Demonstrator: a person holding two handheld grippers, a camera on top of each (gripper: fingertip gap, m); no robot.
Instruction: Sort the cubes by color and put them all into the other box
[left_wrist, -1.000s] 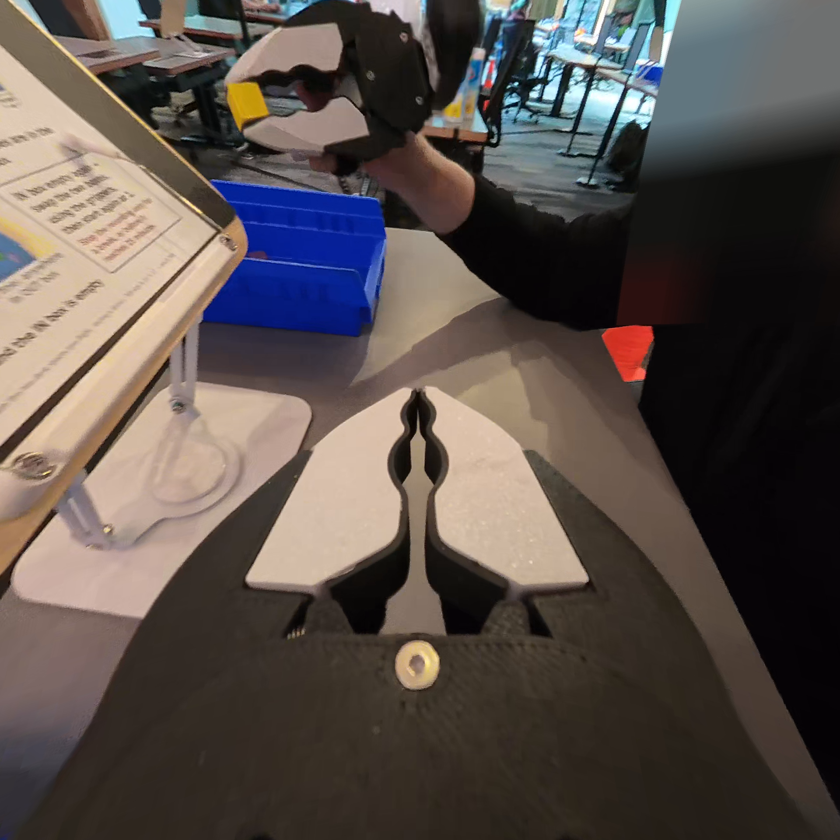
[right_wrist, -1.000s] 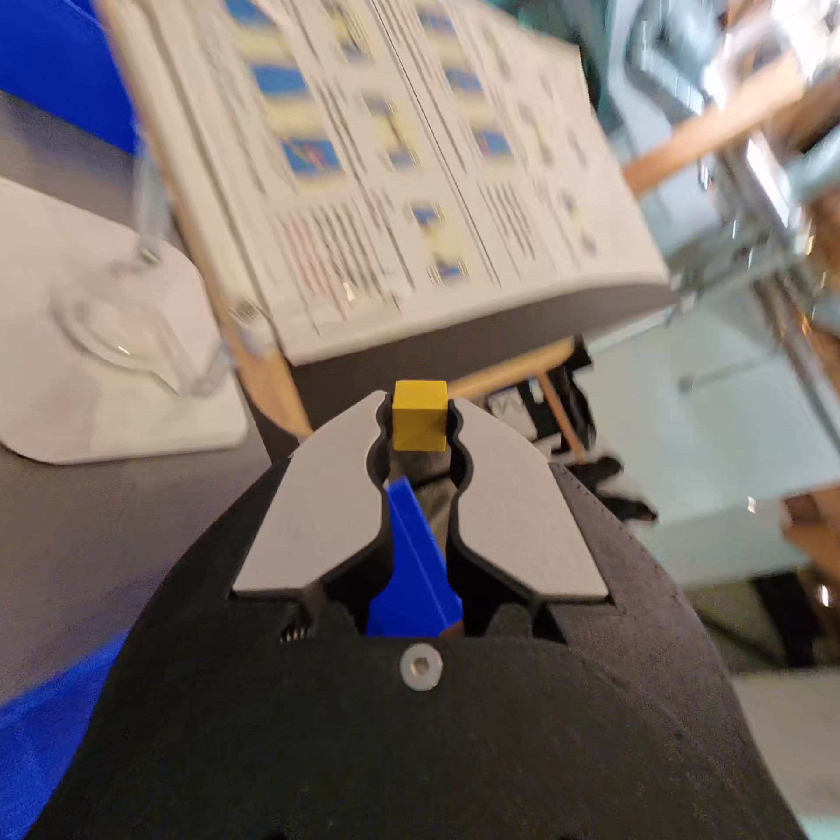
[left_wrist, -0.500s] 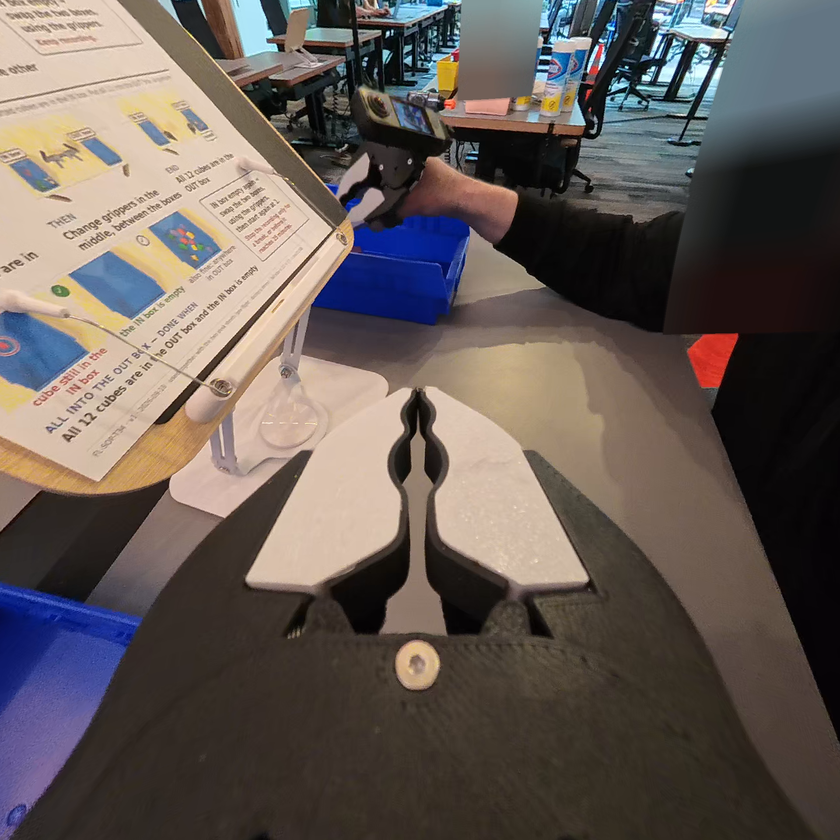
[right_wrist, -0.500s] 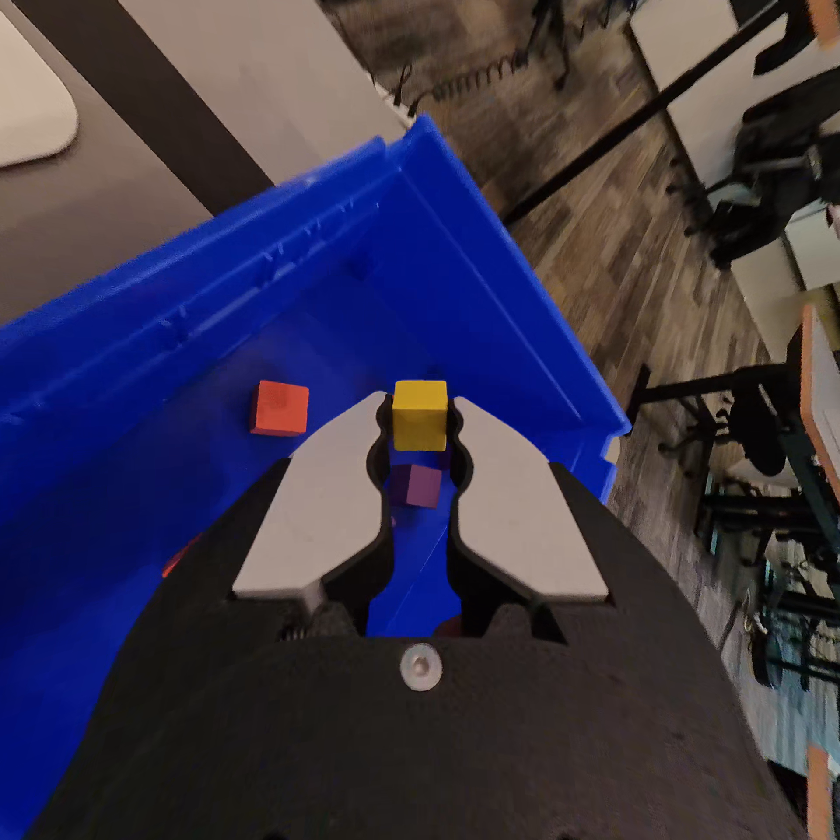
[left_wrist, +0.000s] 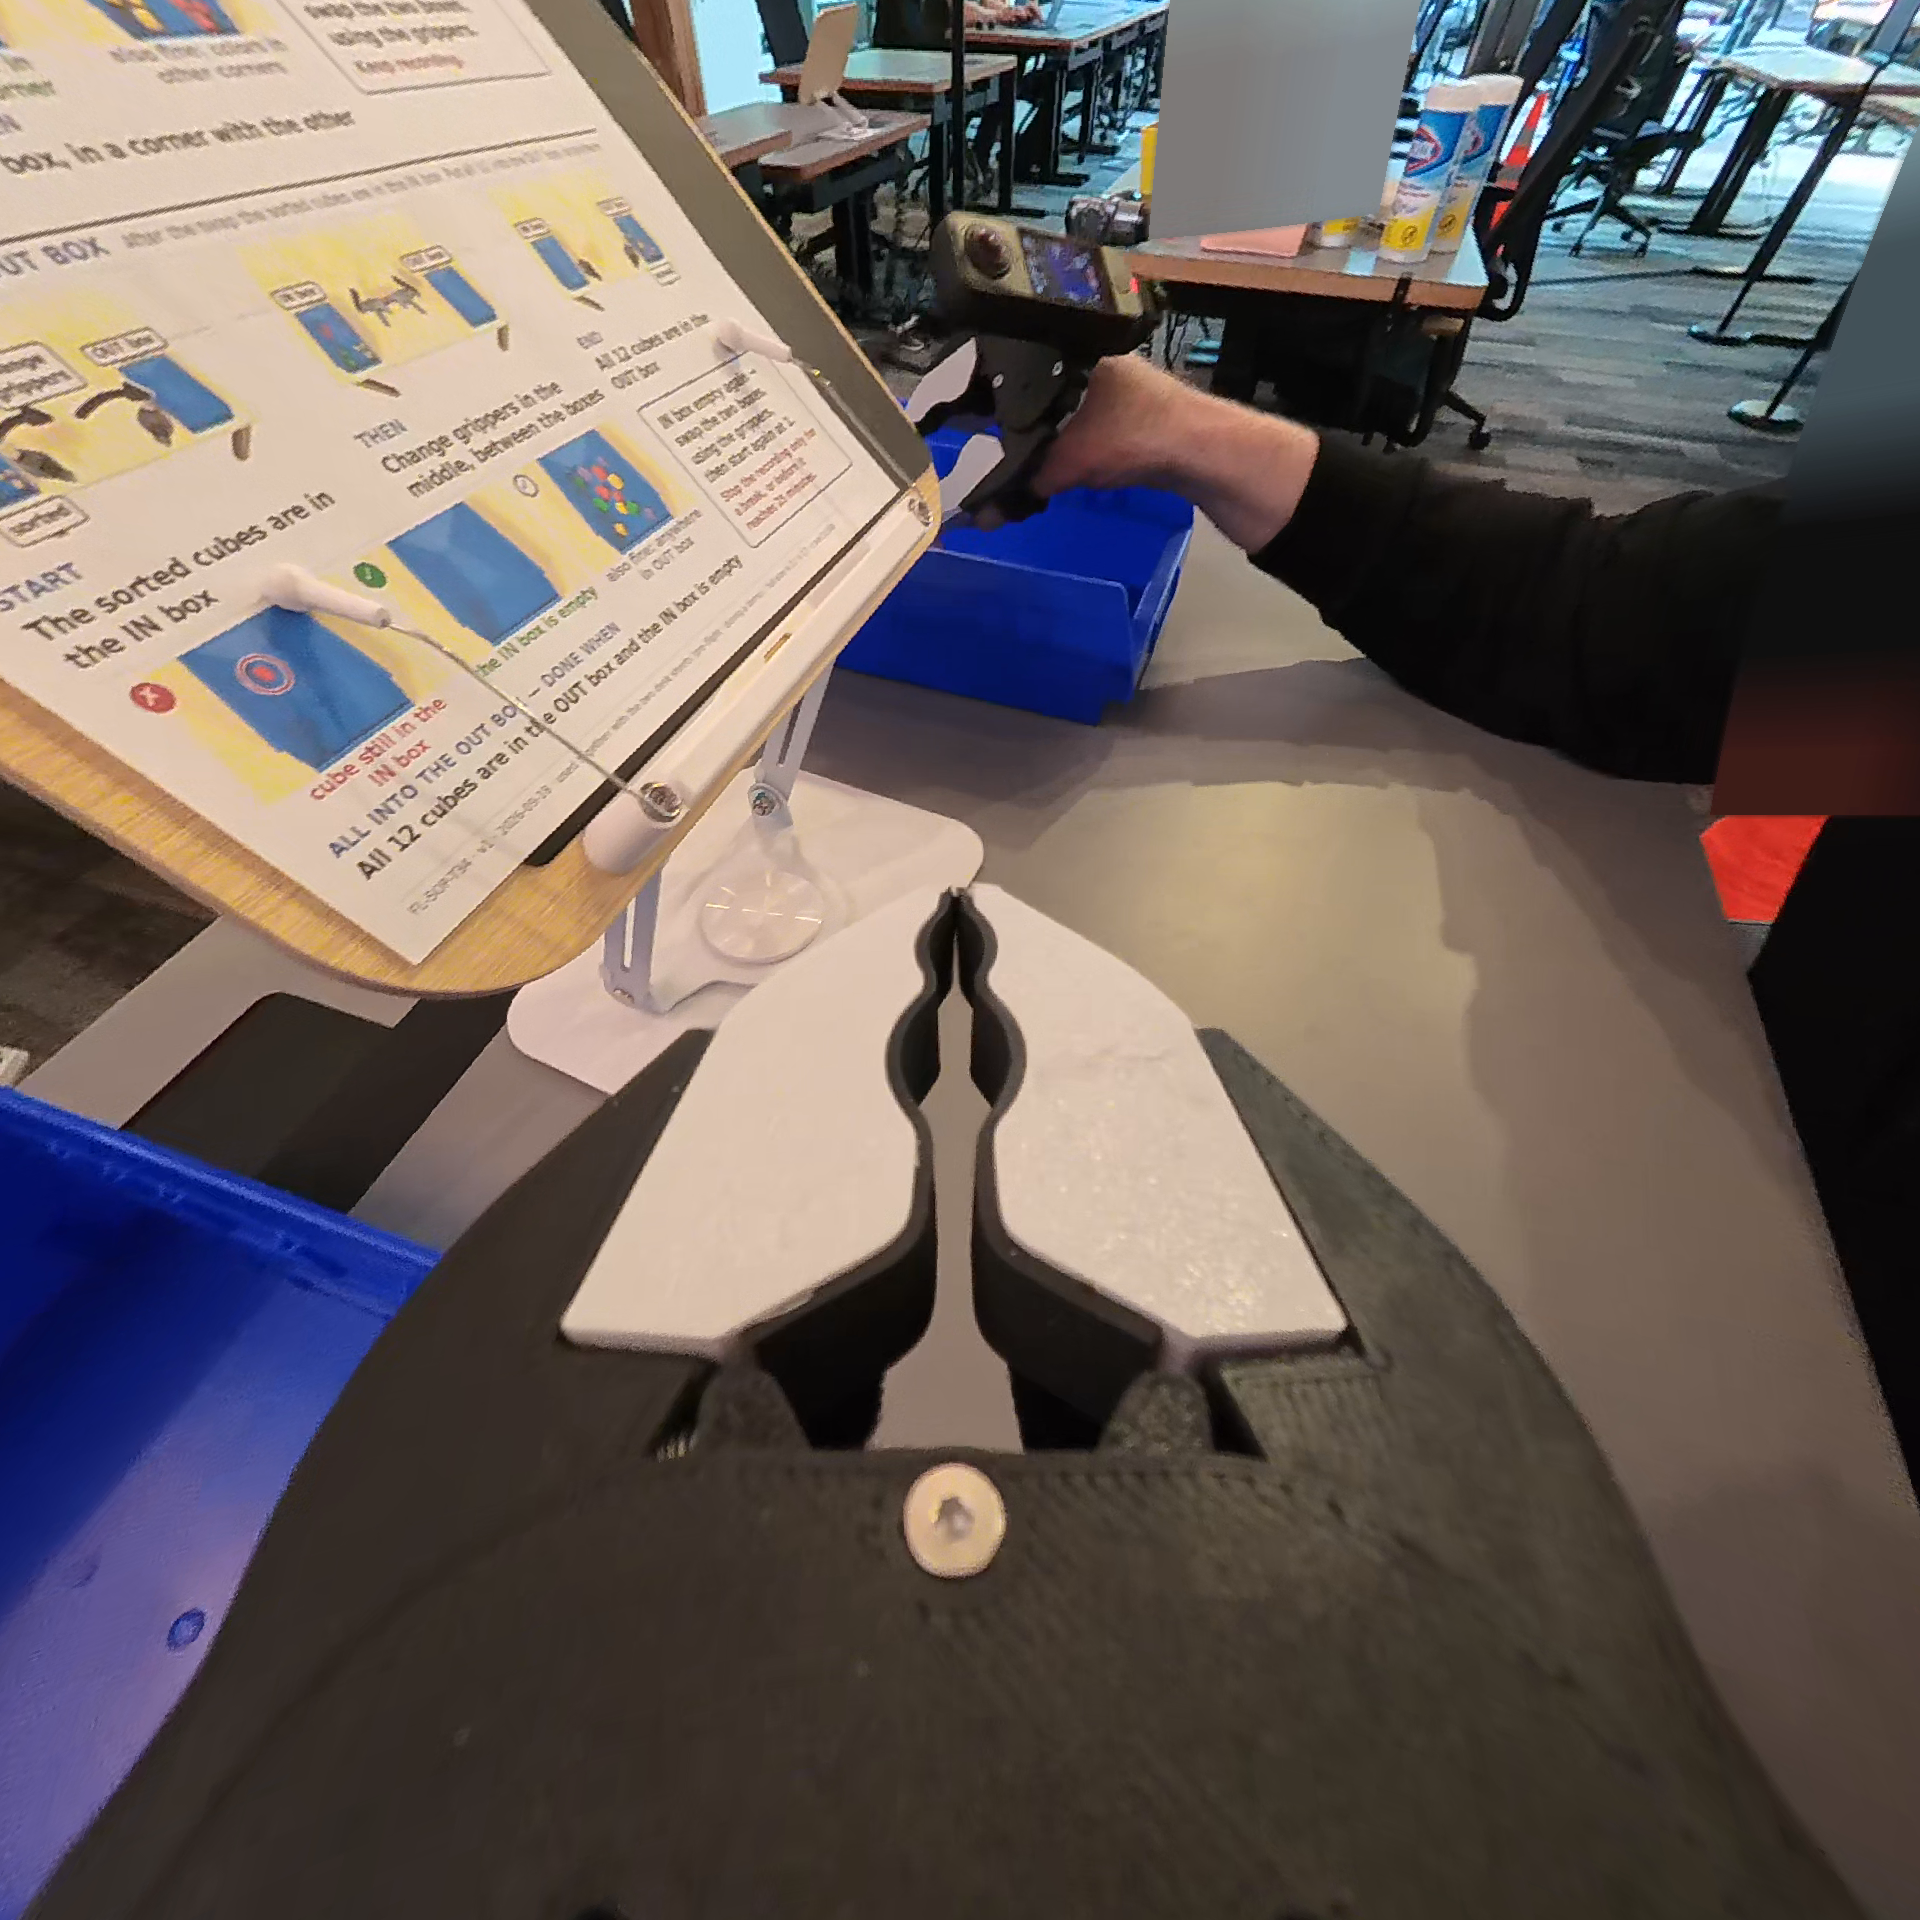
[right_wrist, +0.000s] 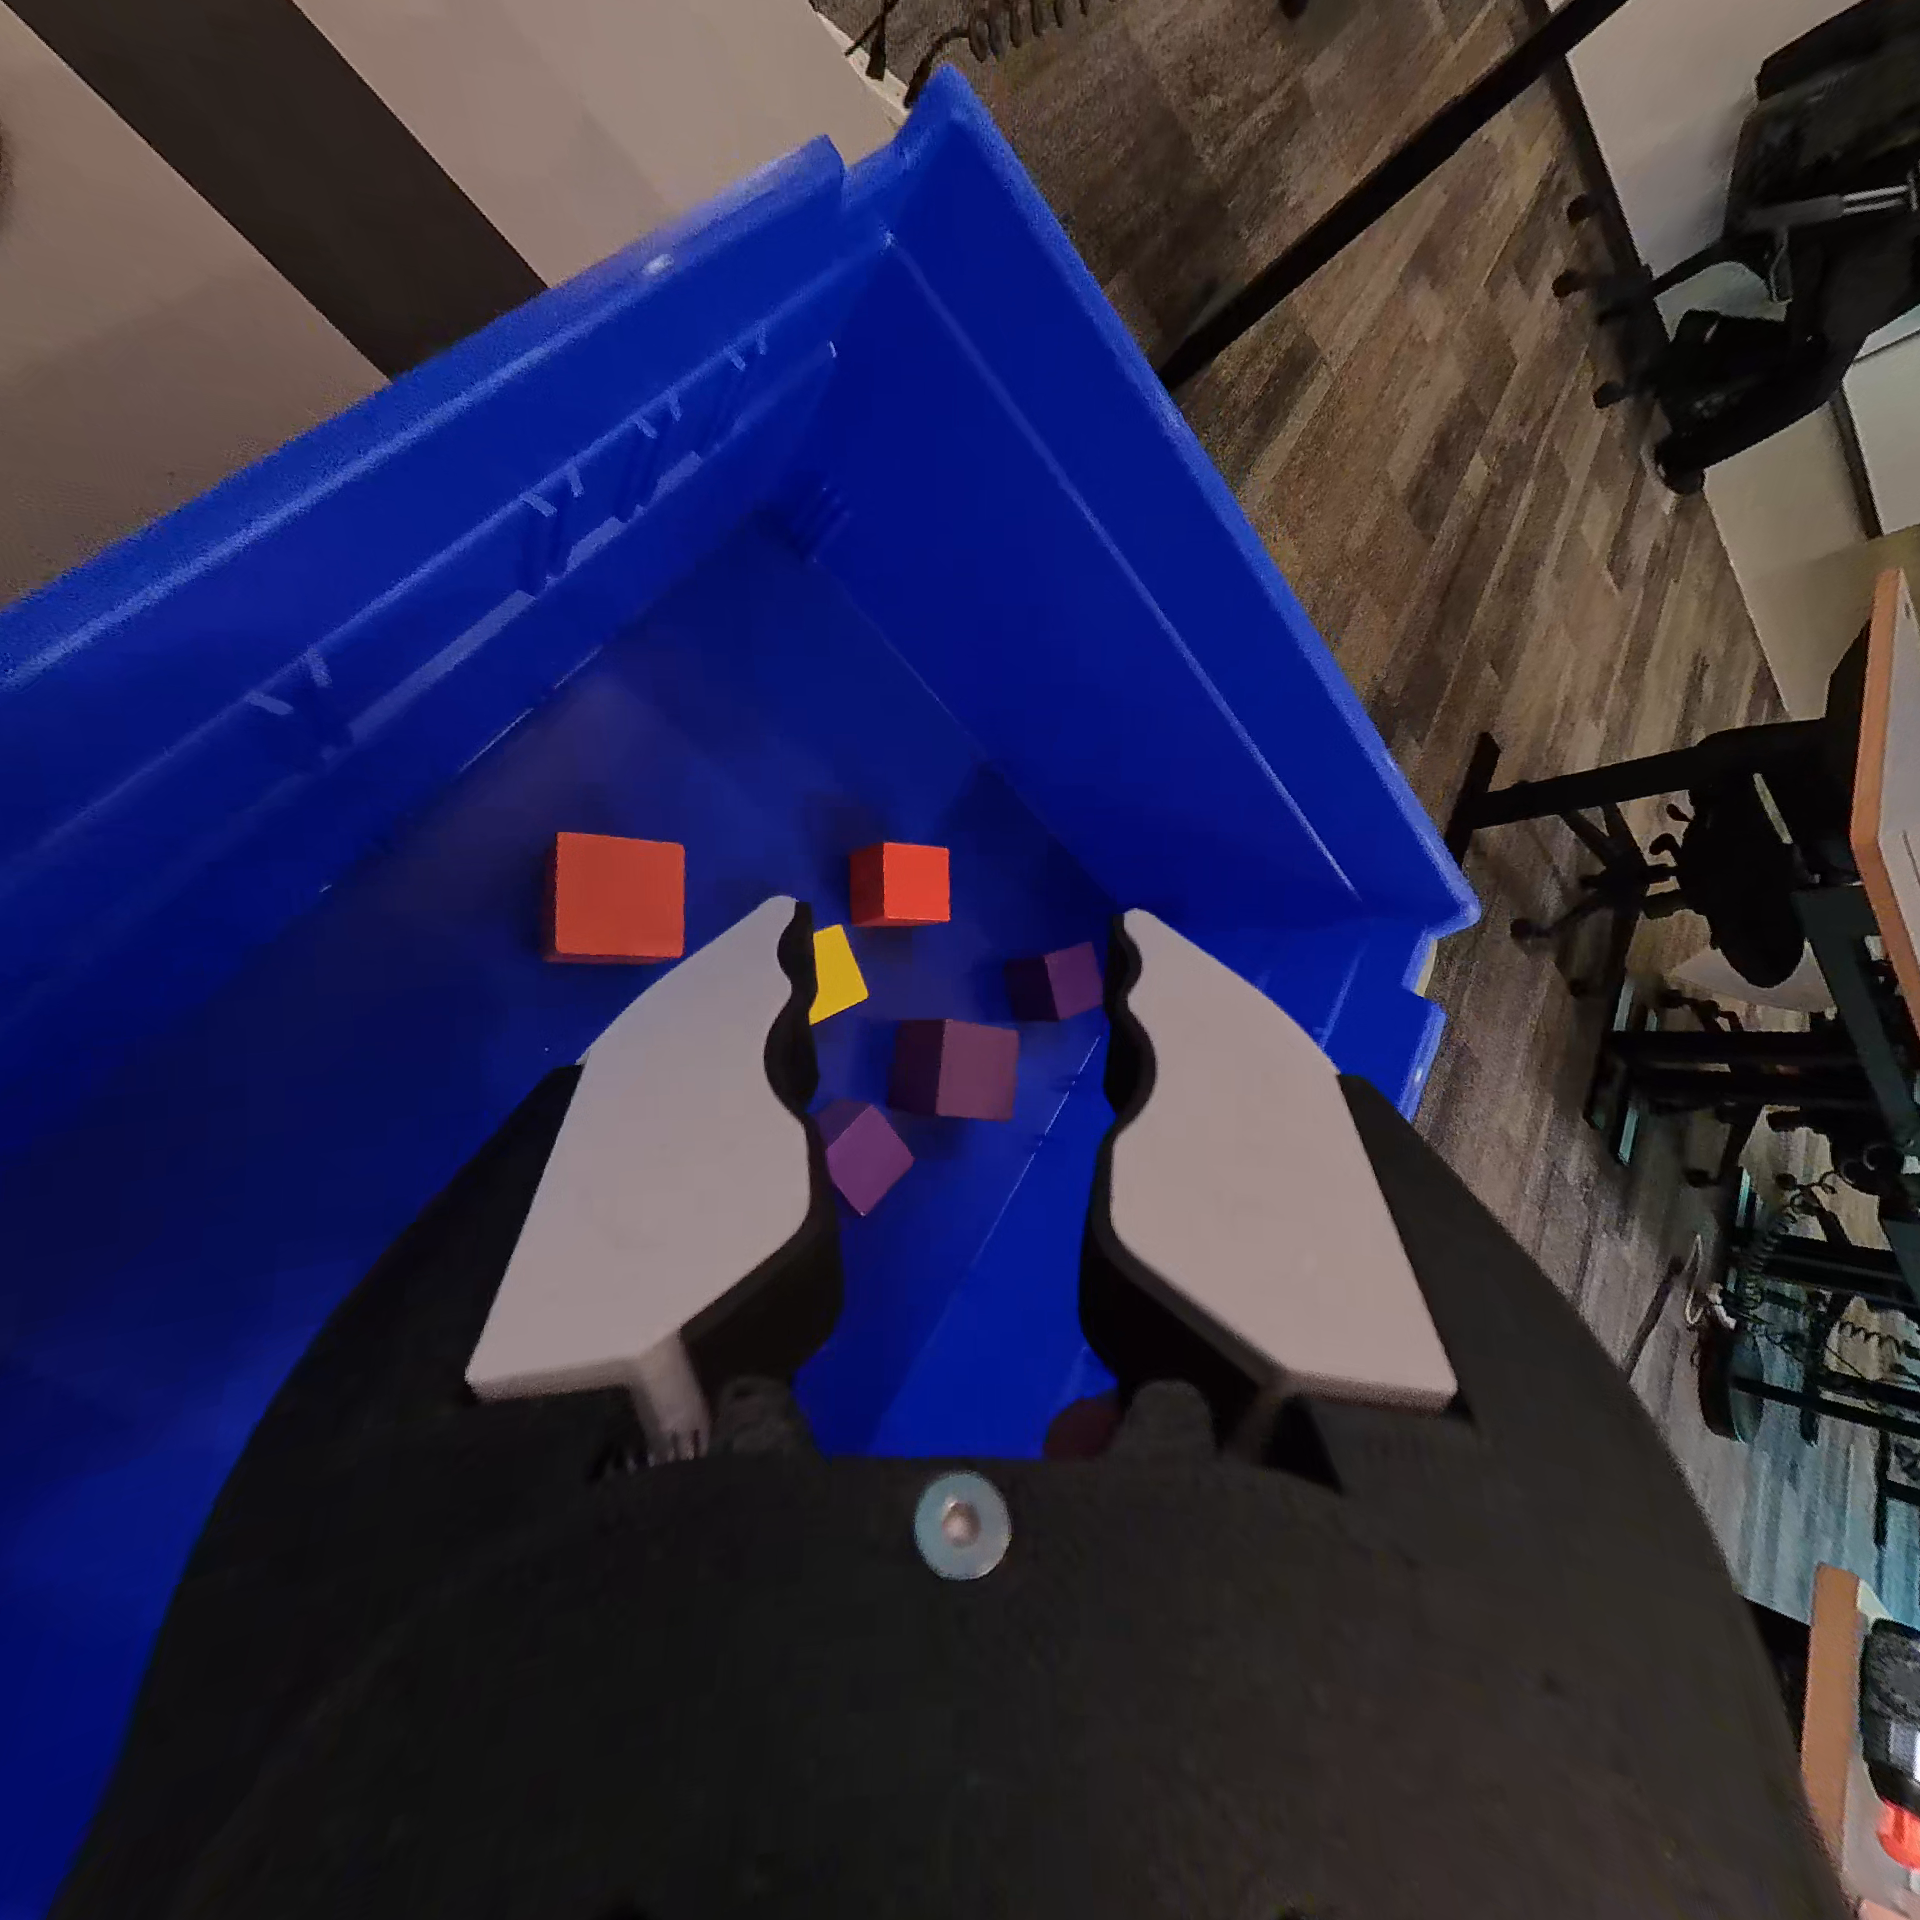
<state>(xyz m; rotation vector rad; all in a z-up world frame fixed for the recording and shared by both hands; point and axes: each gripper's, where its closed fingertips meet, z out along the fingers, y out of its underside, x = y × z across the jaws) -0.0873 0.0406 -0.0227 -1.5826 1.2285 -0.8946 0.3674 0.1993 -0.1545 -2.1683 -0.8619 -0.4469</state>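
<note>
In the right wrist view my right gripper (right_wrist: 958, 920) is open above the far corner of a blue box (right_wrist: 1091, 520). A yellow cube (right_wrist: 836, 971) shows below, beside the left finger and partly hidden by it; no pad presses on it. Two red cubes (right_wrist: 618, 896) (right_wrist: 902, 883) and three purple cubes (right_wrist: 1058, 982) (right_wrist: 956, 1068) (right_wrist: 868, 1153) lie on the box floor. My left gripper (left_wrist: 956, 904) is shut with nothing between its pads, over the grey table (left_wrist: 1351, 987). The left wrist view also shows the right gripper (left_wrist: 951, 426) over that box (left_wrist: 1018, 623).
A tilted wooden stand with an instruction sheet (left_wrist: 416, 468) rises on a white base (left_wrist: 862, 862) between the boxes. A second blue box (left_wrist: 156, 1351) sits at the near left. The person's dark sleeve (left_wrist: 1507, 603) crosses the table at right. Floor and office chairs lie beyond the table edge. There is about 50 cm between the tips of the two grippers. To the yellow cube (right_wrist: 836, 971): right tips about 5 cm, left tips about 55 cm.
My right gripper carried the yellow cube over the blue box, then opened; the cube left the pads and dropped beside the red and purple cubes. The left gripper stayed shut and turned a little.
</note>
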